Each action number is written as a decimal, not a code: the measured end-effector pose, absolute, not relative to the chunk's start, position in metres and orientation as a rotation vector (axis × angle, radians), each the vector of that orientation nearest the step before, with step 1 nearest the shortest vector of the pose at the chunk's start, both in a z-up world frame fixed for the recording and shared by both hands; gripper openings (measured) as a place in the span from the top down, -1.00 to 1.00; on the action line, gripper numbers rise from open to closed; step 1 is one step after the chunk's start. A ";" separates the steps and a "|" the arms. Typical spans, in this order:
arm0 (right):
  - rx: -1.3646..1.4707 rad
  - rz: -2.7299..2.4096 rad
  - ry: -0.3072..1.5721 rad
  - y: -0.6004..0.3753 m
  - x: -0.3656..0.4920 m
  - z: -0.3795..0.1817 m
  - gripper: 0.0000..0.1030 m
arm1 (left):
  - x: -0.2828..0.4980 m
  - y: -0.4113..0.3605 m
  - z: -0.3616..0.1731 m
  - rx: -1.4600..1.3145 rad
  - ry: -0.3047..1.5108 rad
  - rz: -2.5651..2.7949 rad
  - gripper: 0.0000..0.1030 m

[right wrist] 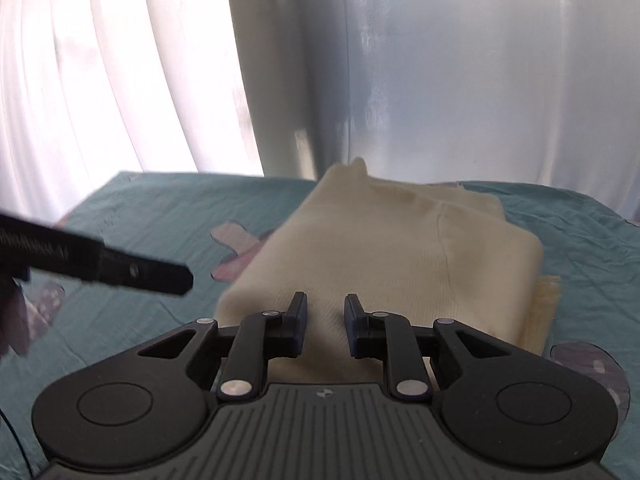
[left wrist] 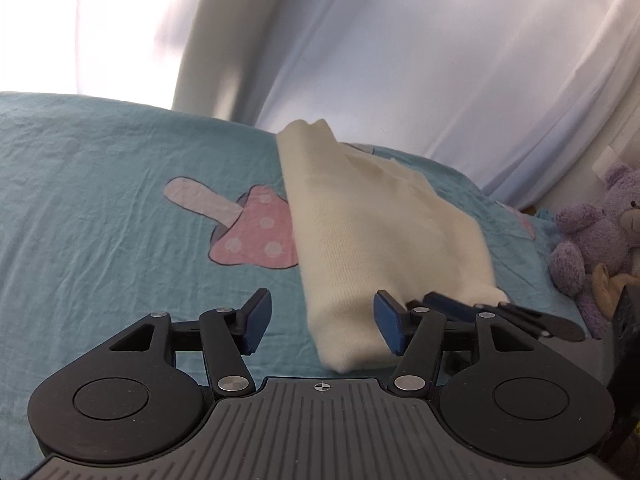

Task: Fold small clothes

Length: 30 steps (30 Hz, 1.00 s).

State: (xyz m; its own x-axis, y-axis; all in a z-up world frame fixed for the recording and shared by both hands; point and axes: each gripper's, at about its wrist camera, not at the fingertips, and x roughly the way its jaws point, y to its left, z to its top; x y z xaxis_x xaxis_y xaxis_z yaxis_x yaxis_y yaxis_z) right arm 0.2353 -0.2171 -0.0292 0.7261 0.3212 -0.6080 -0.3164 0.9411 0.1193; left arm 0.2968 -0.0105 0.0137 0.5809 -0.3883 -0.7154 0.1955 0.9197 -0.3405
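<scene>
A cream knitted garment [left wrist: 372, 236] lies folded into a long bundle on the teal bed sheet [left wrist: 100, 200]. My left gripper [left wrist: 322, 322] is open and empty, its jaws wide apart at the garment's near left end. My right gripper [right wrist: 326, 322] is open with a narrow gap, just over the near edge of the garment [right wrist: 384, 256], holding nothing. The right gripper's fingers [left wrist: 452, 306] show at the garment's near right corner in the left wrist view. The left gripper's finger [right wrist: 132, 270] shows as a blurred dark bar in the right wrist view.
The sheet has a pink mushroom print [left wrist: 256, 232] left of the garment. A purple teddy bear [left wrist: 600, 236] sits at the right. White curtains [right wrist: 100, 80] and a white wall [right wrist: 460, 72] stand behind the bed.
</scene>
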 end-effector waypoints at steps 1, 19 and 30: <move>-0.012 0.336 0.689 -0.216 0.234 -0.037 0.66 | 0.297 -0.013 0.013 -0.225 0.889 -0.350 -0.20; 0.319 0.218 0.741 -0.300 0.189 -0.015 0.53 | 0.304 -0.021 0.000 -0.257 0.962 -0.406 -0.20; 0.616 0.237 0.763 -0.330 0.190 -0.029 0.10 | 0.292 -0.051 -0.026 -0.156 1.022 -0.449 -0.21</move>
